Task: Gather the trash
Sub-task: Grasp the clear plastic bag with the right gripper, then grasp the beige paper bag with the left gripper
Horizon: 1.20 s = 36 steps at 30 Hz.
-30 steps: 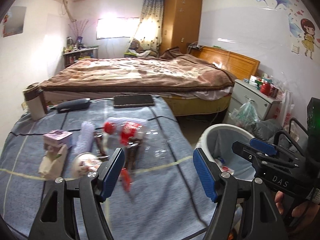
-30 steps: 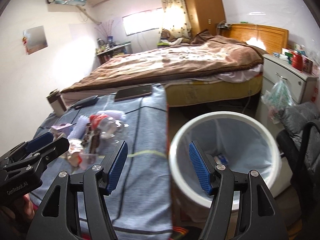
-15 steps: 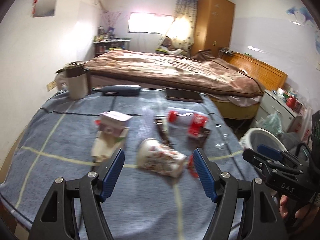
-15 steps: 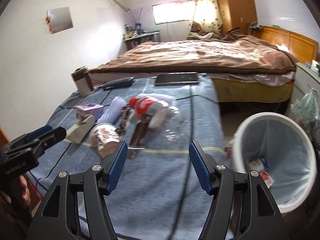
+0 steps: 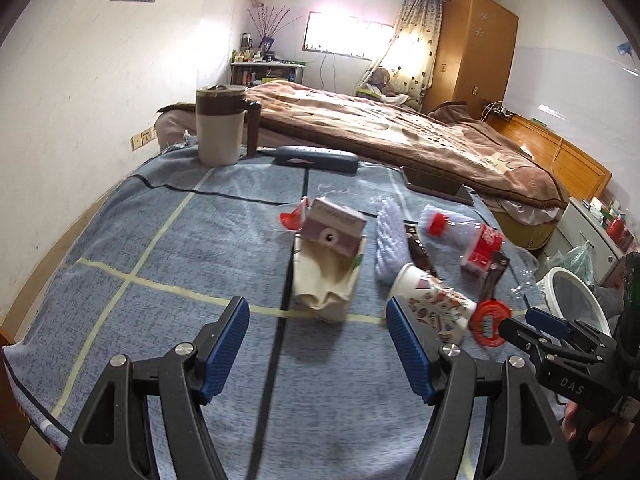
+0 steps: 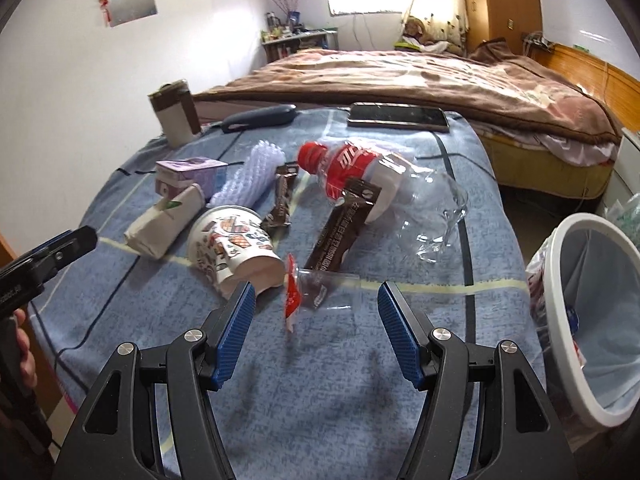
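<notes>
both my grippers hang wide and empty over the counter (image 5: pixel 140 240). left gripper (image 5: pixel 316 344) faces the pouch (image 5: pixel 326 276): soft, could slump out. right gripper (image 6: pixel 314 320) faces the wrapper (image 6: pixel 292 294): thin, may slide. bin (image 6: pixel 560 240) waits far right.

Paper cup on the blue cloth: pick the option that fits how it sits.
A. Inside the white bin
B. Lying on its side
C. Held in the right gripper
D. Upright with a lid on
B: the paper cup lies tipped over on the blue cloth, its open mouth showing, beside a brown wrapper.
</notes>
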Each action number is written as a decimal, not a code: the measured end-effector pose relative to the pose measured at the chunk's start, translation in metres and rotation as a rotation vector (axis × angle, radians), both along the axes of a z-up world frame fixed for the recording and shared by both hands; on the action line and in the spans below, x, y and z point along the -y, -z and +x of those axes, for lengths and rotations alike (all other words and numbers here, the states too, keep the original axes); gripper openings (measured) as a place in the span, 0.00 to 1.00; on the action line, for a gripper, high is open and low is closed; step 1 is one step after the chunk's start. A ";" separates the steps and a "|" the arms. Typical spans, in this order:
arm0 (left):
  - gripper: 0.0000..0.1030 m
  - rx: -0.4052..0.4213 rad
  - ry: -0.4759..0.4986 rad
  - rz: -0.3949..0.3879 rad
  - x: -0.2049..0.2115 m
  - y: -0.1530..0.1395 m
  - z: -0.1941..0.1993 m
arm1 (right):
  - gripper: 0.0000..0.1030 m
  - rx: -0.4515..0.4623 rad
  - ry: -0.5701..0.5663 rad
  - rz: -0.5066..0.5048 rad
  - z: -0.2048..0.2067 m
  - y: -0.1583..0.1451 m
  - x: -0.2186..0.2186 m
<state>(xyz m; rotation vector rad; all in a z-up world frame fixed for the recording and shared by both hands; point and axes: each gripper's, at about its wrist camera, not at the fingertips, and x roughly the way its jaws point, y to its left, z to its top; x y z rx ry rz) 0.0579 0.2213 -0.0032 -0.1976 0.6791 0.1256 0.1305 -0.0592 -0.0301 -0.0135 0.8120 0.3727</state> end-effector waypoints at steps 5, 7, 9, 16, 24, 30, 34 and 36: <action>0.72 -0.027 0.019 -0.004 -0.006 0.009 0.013 | 0.63 -0.019 0.017 -0.012 0.006 0.005 -0.006; 0.72 -0.038 0.026 -0.009 -0.007 0.012 0.020 | 0.63 -0.026 0.024 -0.017 0.009 0.007 -0.007; 0.75 -0.041 0.042 -0.013 -0.006 0.013 0.028 | 0.63 -0.040 0.032 -0.016 0.012 0.009 -0.008; 0.76 -0.079 0.068 0.004 -0.001 0.024 0.054 | 0.63 -0.068 0.048 0.009 0.018 0.015 -0.007; 0.76 -0.110 0.061 -0.007 -0.004 0.033 0.074 | 0.49 -0.090 0.042 0.028 0.021 0.020 -0.006; 0.67 -0.113 0.064 -0.014 -0.002 0.037 0.078 | 0.43 -0.080 0.027 0.016 0.020 0.019 -0.009; 0.54 -0.126 0.075 -0.007 0.001 0.040 0.082 | 0.42 -0.066 0.023 0.015 0.018 0.018 -0.009; 0.51 -0.125 0.075 -0.004 0.002 0.040 0.081 | 0.42 -0.064 0.026 0.016 0.018 0.018 -0.009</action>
